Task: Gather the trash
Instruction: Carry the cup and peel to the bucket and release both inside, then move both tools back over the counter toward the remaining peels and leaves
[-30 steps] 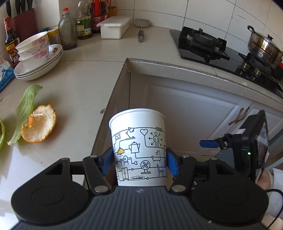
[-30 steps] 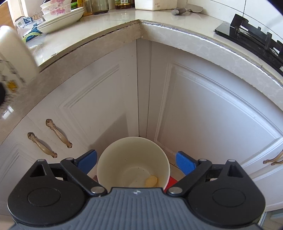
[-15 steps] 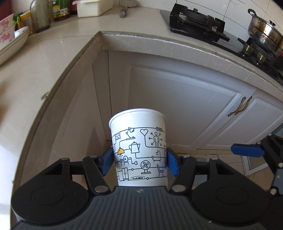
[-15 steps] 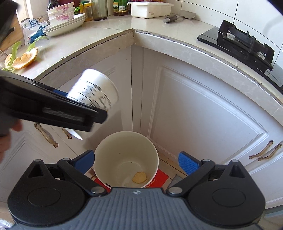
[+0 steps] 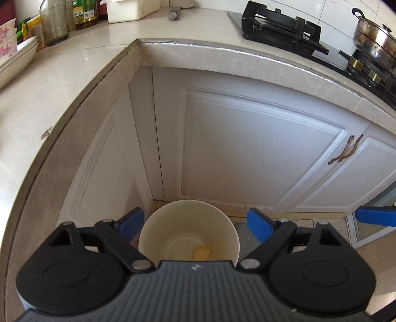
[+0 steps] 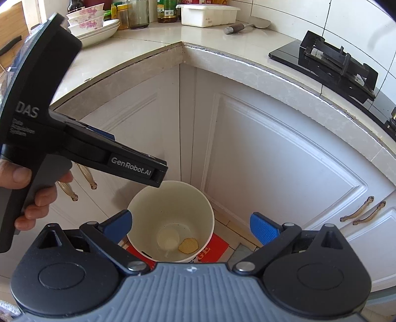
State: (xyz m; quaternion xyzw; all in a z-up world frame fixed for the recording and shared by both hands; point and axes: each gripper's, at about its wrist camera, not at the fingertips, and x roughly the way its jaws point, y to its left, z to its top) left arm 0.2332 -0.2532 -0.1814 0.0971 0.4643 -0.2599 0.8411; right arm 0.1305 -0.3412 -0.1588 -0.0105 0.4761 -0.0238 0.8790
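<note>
A cream waste bin (image 5: 189,228) stands on the floor in the cabinet corner, below both grippers. In the right wrist view, inside the bin (image 6: 170,198), lie the white paper cup (image 6: 168,239) and a yellow scrap (image 6: 188,245). In the left wrist view only the yellow scrap (image 5: 201,252) shows at the bottom. My left gripper (image 5: 195,223) is open and empty above the bin; it also shows in the right wrist view (image 6: 158,173), over the bin's left rim. My right gripper (image 6: 190,224) is open and empty above the bin.
The L-shaped counter (image 5: 61,74) runs above, with stacked bowls and plates (image 6: 95,24), bottles (image 5: 85,12), a white box (image 6: 208,14) and a gas stove (image 5: 282,27) with a pot (image 5: 373,42). White cabinet doors (image 5: 247,148) stand behind the bin. A red mat (image 6: 215,250) lies under it.
My left gripper carried the printed paper cup off the counter to over the bin, then opened. The cup now lies inside the bin. The right gripper stayed open.
</note>
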